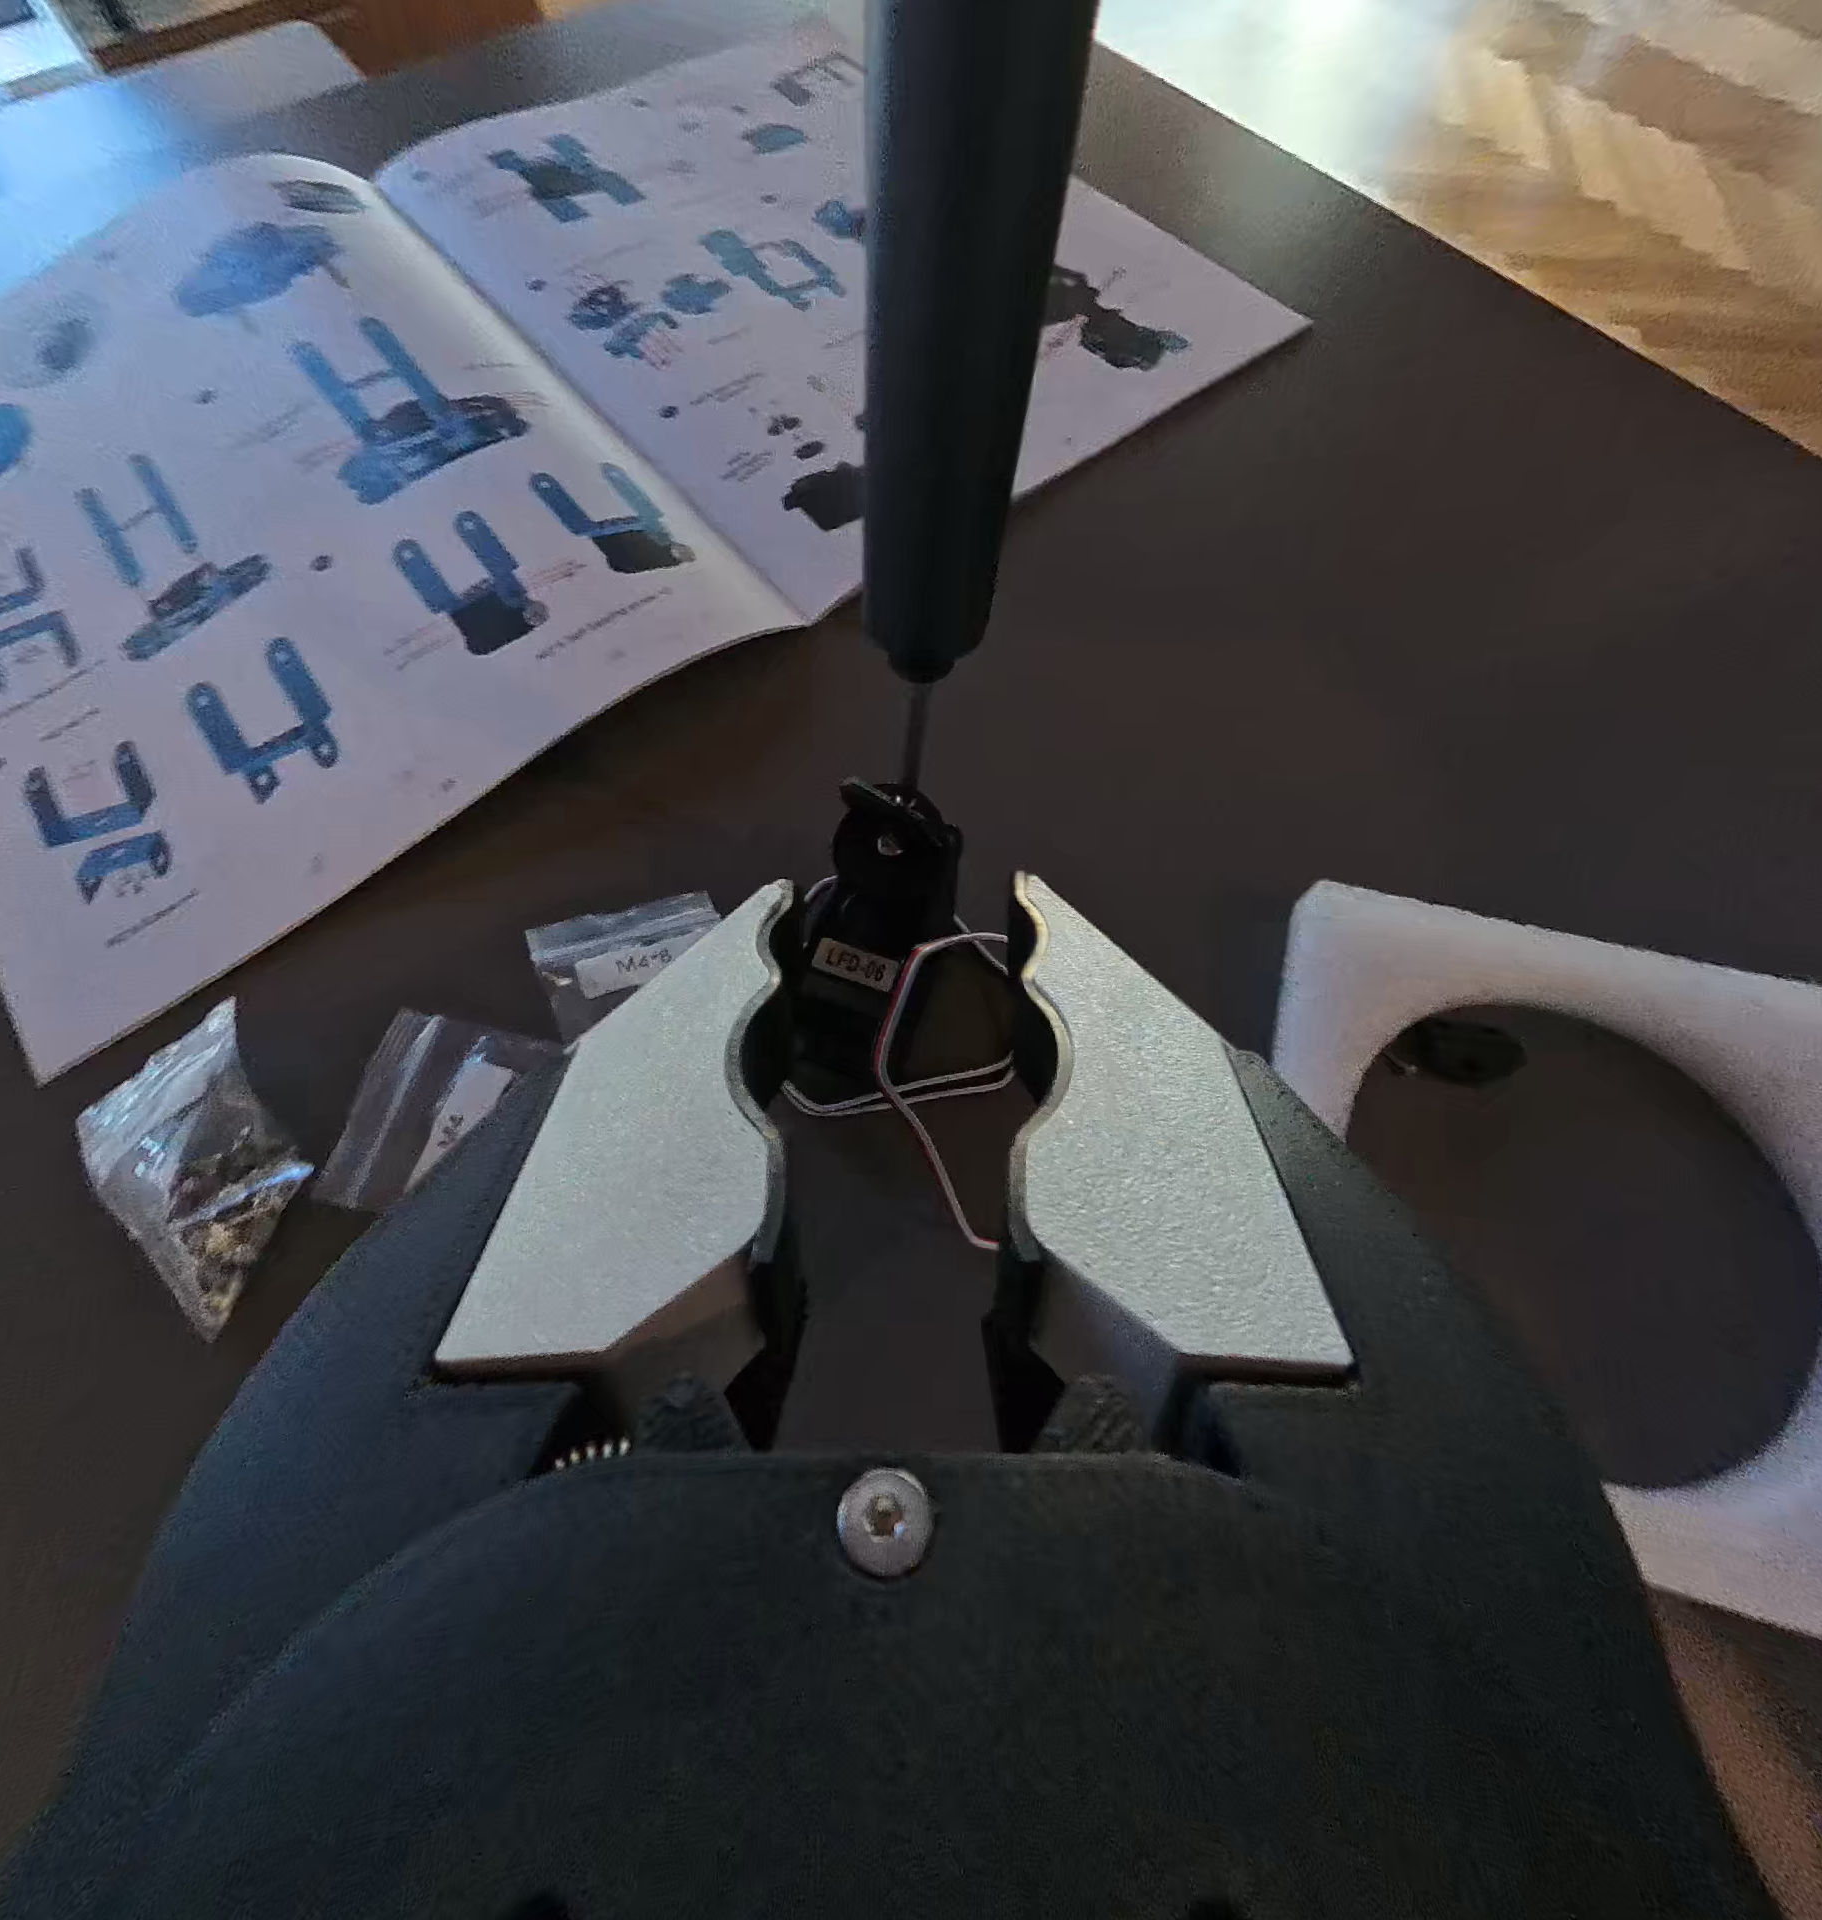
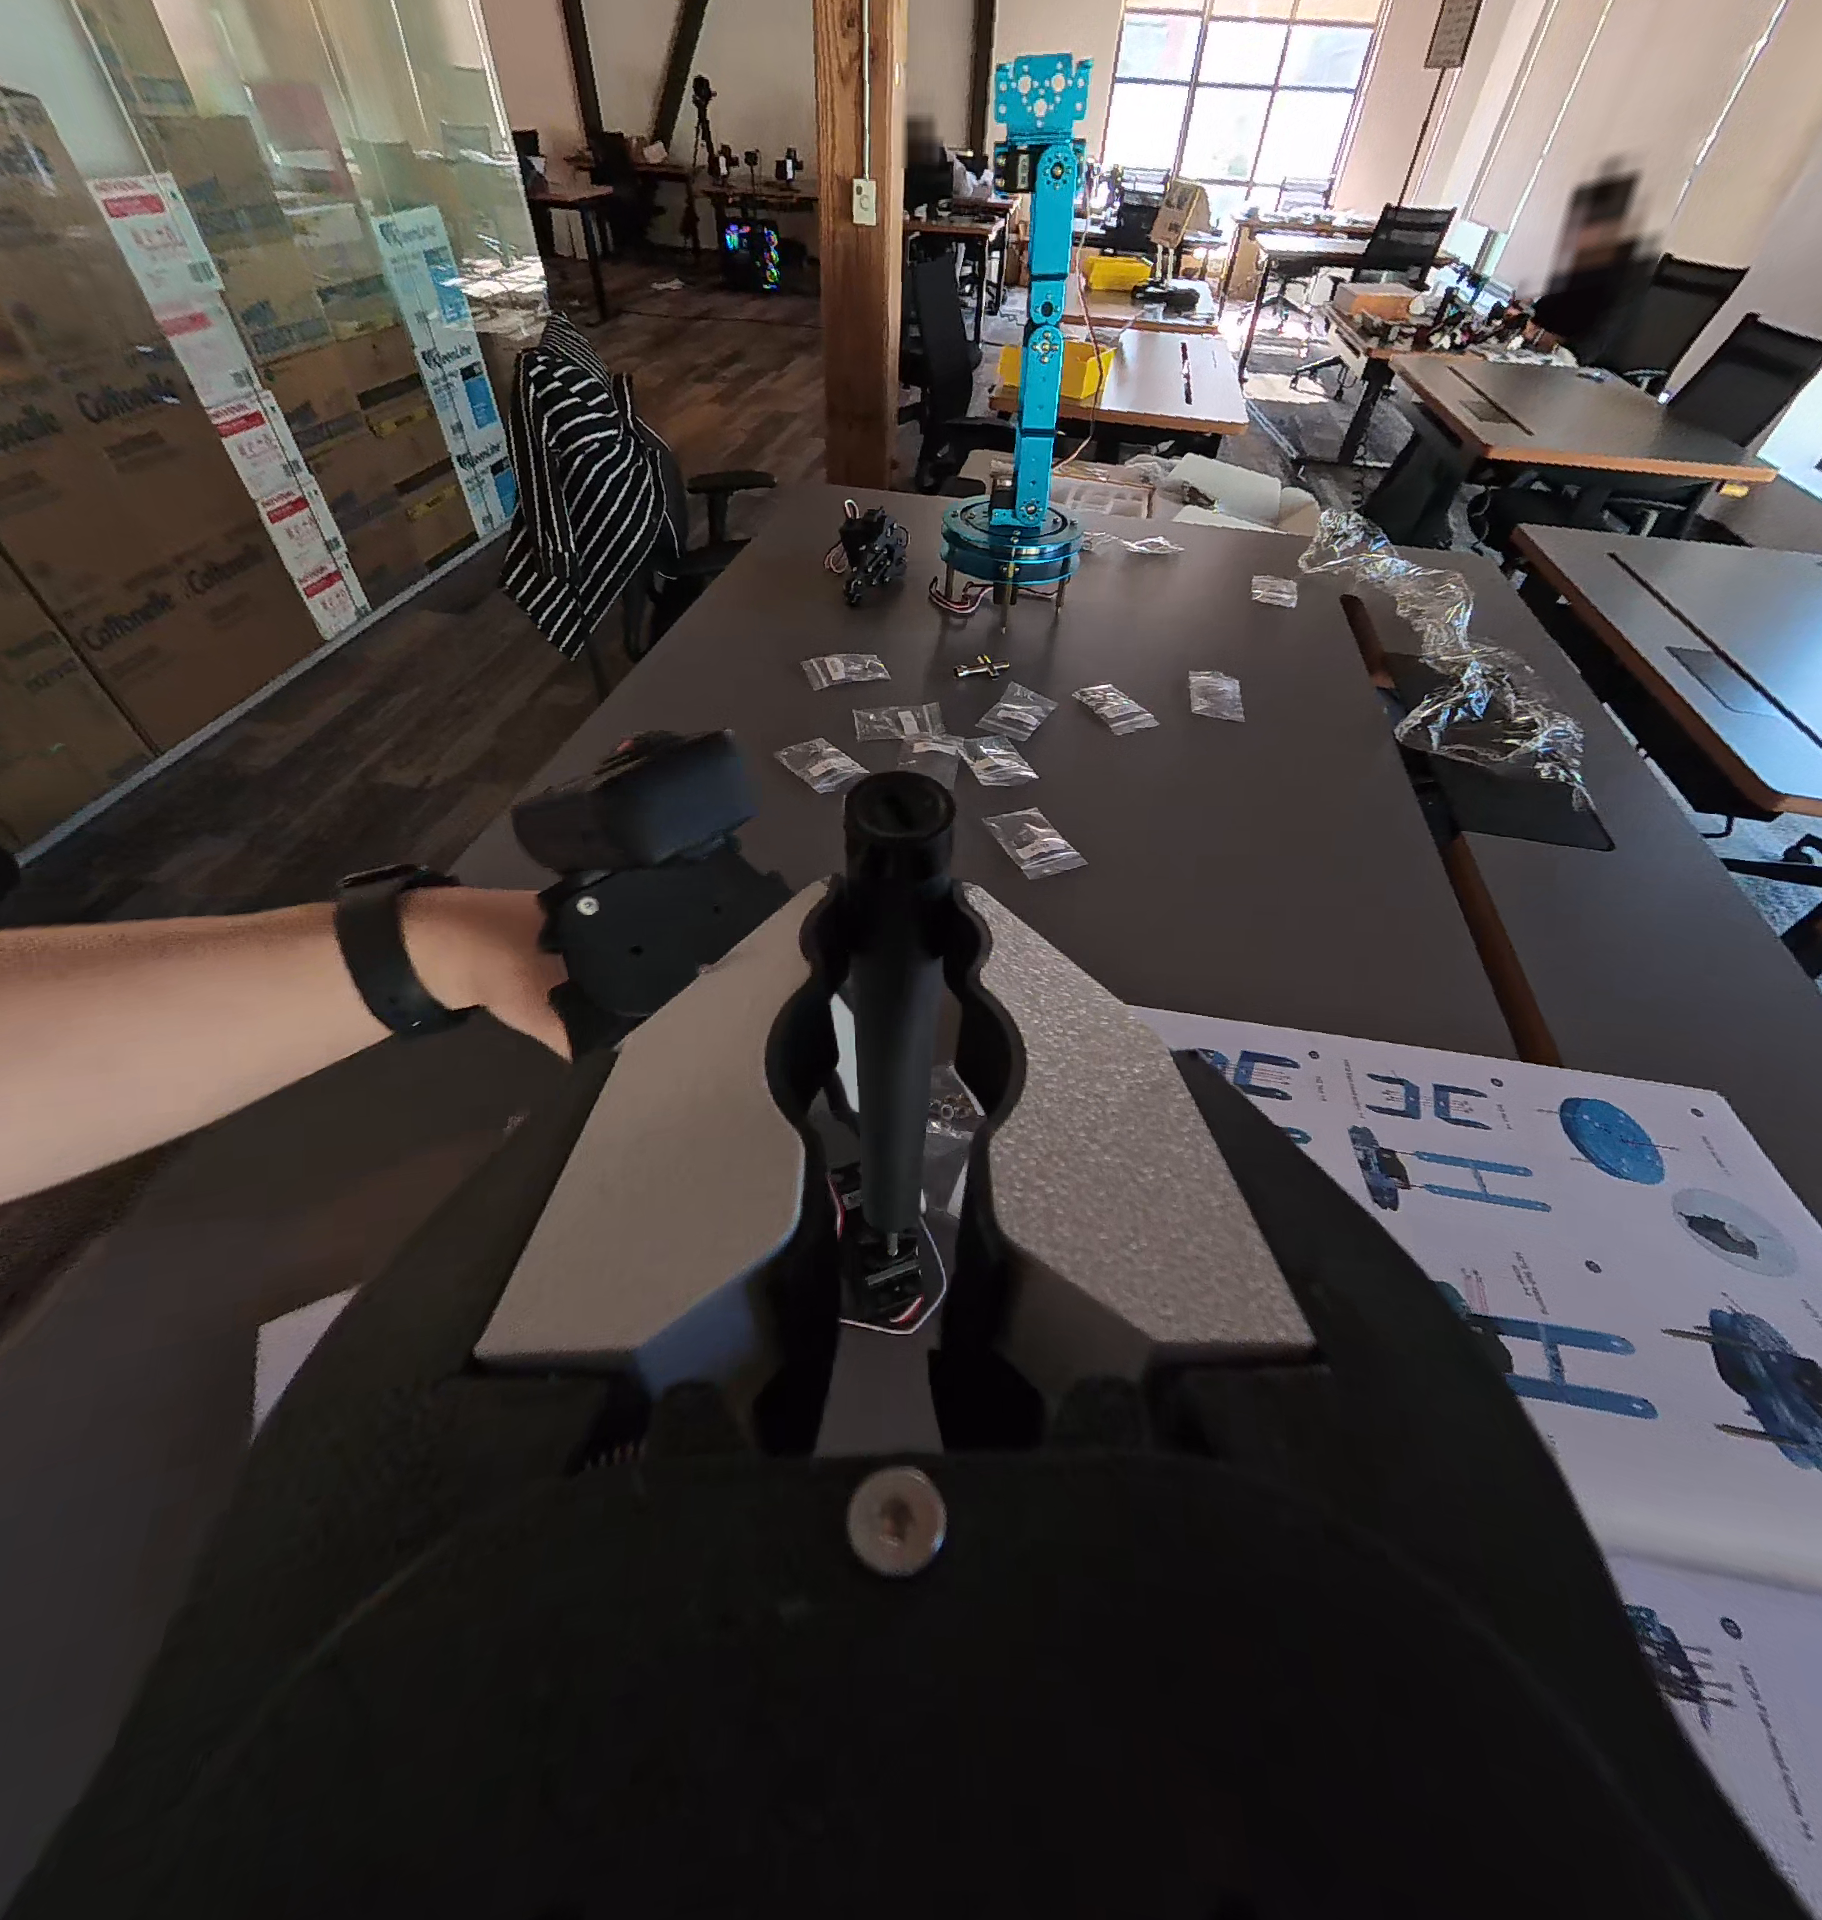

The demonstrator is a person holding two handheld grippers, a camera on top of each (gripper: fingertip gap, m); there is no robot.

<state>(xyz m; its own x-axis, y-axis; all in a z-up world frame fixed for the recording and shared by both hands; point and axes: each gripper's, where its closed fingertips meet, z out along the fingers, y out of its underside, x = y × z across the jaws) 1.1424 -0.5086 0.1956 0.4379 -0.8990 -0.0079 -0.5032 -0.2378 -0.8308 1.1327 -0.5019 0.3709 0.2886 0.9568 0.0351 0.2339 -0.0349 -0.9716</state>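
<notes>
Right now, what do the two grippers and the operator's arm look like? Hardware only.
Both grippers match: matte black printed bodies with a silver hex screw at centre, and grey textured metal fingers whose inner edges are scalloped. In the right wrist view the left one's black housing shows, held by a bare forearm wearing a black wristband.

The left wrist view sits low behind its gripper's fingers, close above the dark table [image 1: 1406, 727], facing the open manual [image 1: 367, 520] and the black servo [image 1: 886, 935] just ahead. The right wrist view looks from higher, steeply down its fingers and out along the table into the office. Both share the servo, manual, screwdriver [image 2: 891, 1039] and, probably, some small parts bags [image 2: 1032, 842].
</notes>
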